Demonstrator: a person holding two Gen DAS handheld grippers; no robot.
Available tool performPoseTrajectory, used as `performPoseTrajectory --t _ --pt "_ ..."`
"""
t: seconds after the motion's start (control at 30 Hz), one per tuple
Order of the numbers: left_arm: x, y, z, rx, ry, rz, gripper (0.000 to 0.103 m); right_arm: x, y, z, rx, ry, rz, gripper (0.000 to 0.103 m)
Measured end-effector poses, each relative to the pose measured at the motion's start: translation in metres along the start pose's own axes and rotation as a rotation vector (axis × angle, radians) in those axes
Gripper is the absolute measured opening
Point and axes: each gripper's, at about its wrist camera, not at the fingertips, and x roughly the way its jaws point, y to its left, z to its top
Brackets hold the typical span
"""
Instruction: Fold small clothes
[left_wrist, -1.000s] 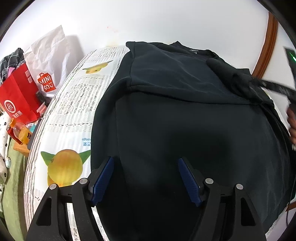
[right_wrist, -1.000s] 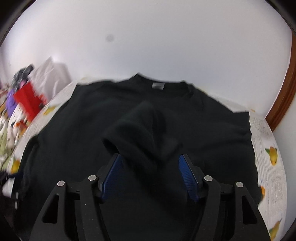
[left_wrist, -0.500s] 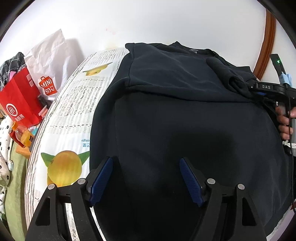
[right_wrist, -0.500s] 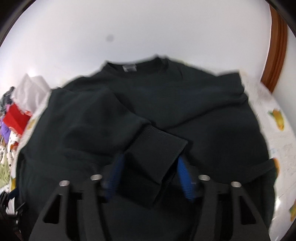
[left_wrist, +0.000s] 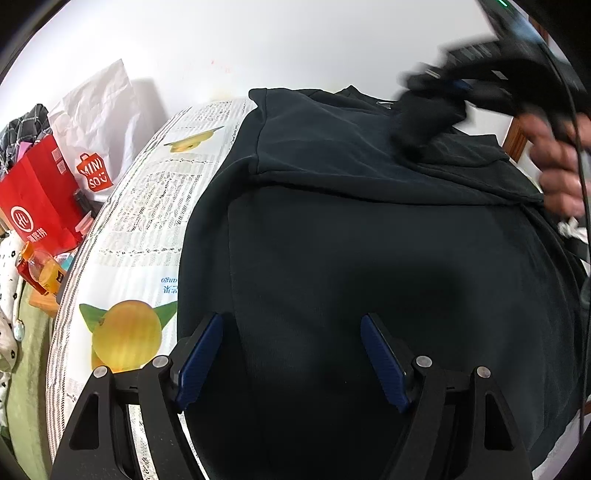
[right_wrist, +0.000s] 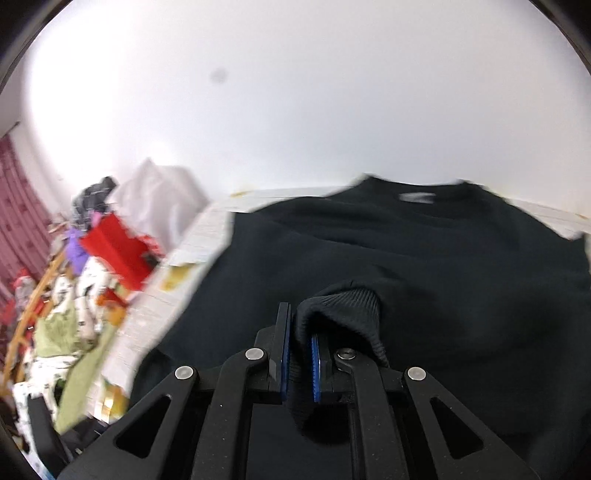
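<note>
Left wrist view: the sweatshirt (left_wrist: 369, 236) fills the centre and right of the frame, spread flat on the mango-print cloth (left_wrist: 147, 206). The left gripper (left_wrist: 291, 354) is seen at the lower centre, blue pads (left_wrist: 199, 354) set wide apart with nothing between them, poised over the lower body of the garment. Contact with the fabric cannot be judged.

Right wrist view: the right gripper (right_wrist: 299, 354) is seen at the lower centre, pads nearly together and clamped on the ribbed cuff (right_wrist: 343, 310), which is bunched up over the right pad. In the left view the same gripper (left_wrist: 461, 88) is seen blurred at the upper right, lifted above the garment, with the sleeve (left_wrist: 424, 122) hanging from it and a hand (left_wrist: 557, 162) on its handle.

The sweatshirt is black, long-sleeved, with a crew neck and a pale neck label (right_wrist: 417, 197). One sleeve is already laid across the chest, forming a crosswise fold line in the left view.

Long axis: hem at the lower edge of both frames, collar at the top centre, toward the white wall (right_wrist: 295, 92).

A red bag (left_wrist: 37, 199) and a white bag (left_wrist: 99, 122) are noted at the left of the frame, beside the cloth.
</note>
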Motion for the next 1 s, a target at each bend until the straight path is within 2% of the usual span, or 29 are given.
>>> performPoseTrajectory --t 0.1,0.17,0.2,0.23,0.27,0.33,0.43,0.57,0.67,0.83,1.0 --pt "-0.002 0.004 0.001 -0.011 0.009 -0.022 0.075 0.008 0.032 0.007 -0.055 0.034 0.069 0.010" --pt "-0.006 0.008 0.002 -0.029 0.012 -0.044 0.075 -0.003 0.039 0.011 -0.076 -0.004 0.086 0.015" --pt "-0.008 0.011 0.003 -0.040 0.013 -0.060 0.075 -0.015 0.040 0.009 -0.093 -0.029 0.078 0.019" --pt "-0.009 0.012 0.005 -0.045 0.012 -0.073 0.075 -0.024 0.038 0.009 -0.104 -0.044 0.065 0.034" --pt "-0.010 0.013 0.006 -0.046 0.010 -0.078 0.075 -0.034 0.032 0.006 -0.106 -0.068 0.038 0.043" --pt "-0.013 0.013 0.013 -0.033 -0.004 -0.075 0.075 -0.053 0.014 -0.006 -0.107 -0.097 -0.050 0.043" --pt "-0.016 0.011 0.026 -0.020 -0.029 -0.065 0.074 -0.074 -0.023 -0.031 -0.103 -0.067 -0.170 0.043" --pt "-0.015 0.008 0.059 -0.027 -0.067 -0.095 0.072 -0.103 -0.089 -0.073 -0.028 -0.005 -0.351 0.043" --pt "-0.007 0.005 0.084 -0.028 -0.078 -0.118 0.064 -0.122 -0.130 -0.095 0.034 0.021 -0.433 0.043" --pt "0.024 0.004 0.117 -0.066 -0.069 -0.173 0.047 -0.158 -0.182 -0.127 0.136 0.013 -0.512 0.043" --pt "0.063 0.005 0.137 -0.105 -0.030 -0.173 0.041 -0.169 -0.202 -0.149 0.162 0.019 -0.548 0.043"
